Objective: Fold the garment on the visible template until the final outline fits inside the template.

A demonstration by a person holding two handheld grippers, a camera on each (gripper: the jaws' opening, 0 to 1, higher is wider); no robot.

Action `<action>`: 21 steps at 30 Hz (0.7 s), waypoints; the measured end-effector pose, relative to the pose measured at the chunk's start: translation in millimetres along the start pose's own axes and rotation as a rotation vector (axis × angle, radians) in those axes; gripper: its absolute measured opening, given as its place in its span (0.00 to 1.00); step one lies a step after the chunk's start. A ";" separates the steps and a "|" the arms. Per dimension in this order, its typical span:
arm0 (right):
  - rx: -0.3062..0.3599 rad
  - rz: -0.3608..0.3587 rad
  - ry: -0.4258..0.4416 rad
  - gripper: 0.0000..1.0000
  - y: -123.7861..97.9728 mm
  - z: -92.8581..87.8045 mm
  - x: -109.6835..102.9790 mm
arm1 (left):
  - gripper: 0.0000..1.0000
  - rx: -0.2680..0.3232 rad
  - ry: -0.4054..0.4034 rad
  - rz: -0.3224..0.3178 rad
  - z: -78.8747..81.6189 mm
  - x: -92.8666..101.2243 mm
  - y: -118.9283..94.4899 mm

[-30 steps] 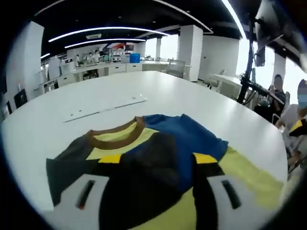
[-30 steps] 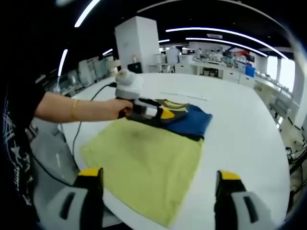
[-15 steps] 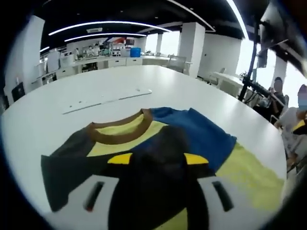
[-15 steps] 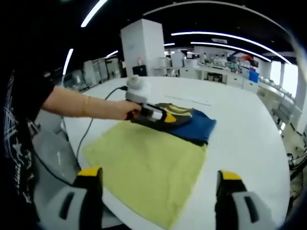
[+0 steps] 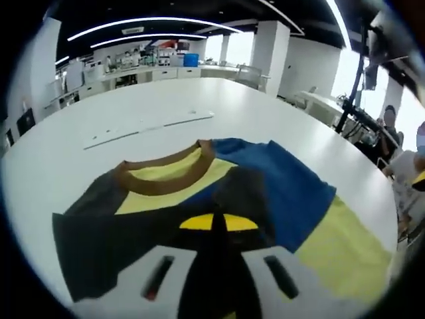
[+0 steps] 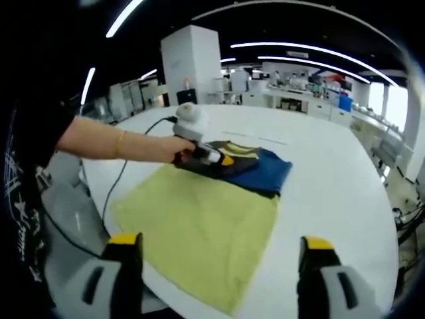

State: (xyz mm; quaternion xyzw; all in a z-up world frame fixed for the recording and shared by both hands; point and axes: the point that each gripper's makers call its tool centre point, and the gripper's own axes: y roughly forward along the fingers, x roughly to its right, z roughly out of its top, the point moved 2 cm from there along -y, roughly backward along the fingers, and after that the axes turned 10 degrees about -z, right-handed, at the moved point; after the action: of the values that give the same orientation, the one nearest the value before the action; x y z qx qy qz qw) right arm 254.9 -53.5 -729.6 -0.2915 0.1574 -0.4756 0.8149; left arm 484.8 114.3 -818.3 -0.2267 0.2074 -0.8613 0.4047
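Lying flat on the round white table (image 6: 332, 166), the yellow, black and blue cotton T-shirt (image 6: 199, 222) has its dark upper part pinched by the left gripper (image 5: 218, 222), jaws closed together; beyond its hem, the right gripper (image 6: 219, 256) hovers, jaws wide apart.

We see a bright, evenly lit hall in both views: long ceiling light strips (image 5: 153, 23) curve overhead, bent by the fisheye lens, and daylight burns out the windows (image 5: 345, 70) in the left gripper view to plain white. The white worktop (image 6: 332, 179) reflects this light softly, with mild glare and hardly any shadow under the garment (image 6: 199, 222). In the left gripper view, the left gripper (image 5: 214, 222) sits blurred and out of focus at the bottom. In the right gripper view, the right gripper (image 6: 219, 256) looks soft too. Straight lines bow towards the edges, and far details lose sharpness.
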 end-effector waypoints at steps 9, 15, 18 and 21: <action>0.011 0.011 0.011 0.99 2.1 2.0 -4.1 | 0.00 0.063 0.055 -0.097 24.6 35.4 -6.9; 0.020 0.019 0.009 0.99 3.1 4.0 -6.8 | 0.00 0.087 0.068 -0.156 35.1 61.1 -1.4; 0.020 0.020 0.009 0.99 2.4 3.2 -7.0 | 0.00 0.076 0.107 -0.197 32.1 80.1 -2.2; 0.020 0.018 0.012 0.99 1.8 2.4 -6.4 | 0.01 0.038 0.137 -0.225 20.3 94.0 0.9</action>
State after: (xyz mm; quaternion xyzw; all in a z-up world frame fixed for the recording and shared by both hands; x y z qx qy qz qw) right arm 254.2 -46.5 -729.0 -0.2789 0.1599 -0.4716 0.8211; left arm 443.2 35.9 -781.3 -0.1816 0.1912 -0.9185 0.2947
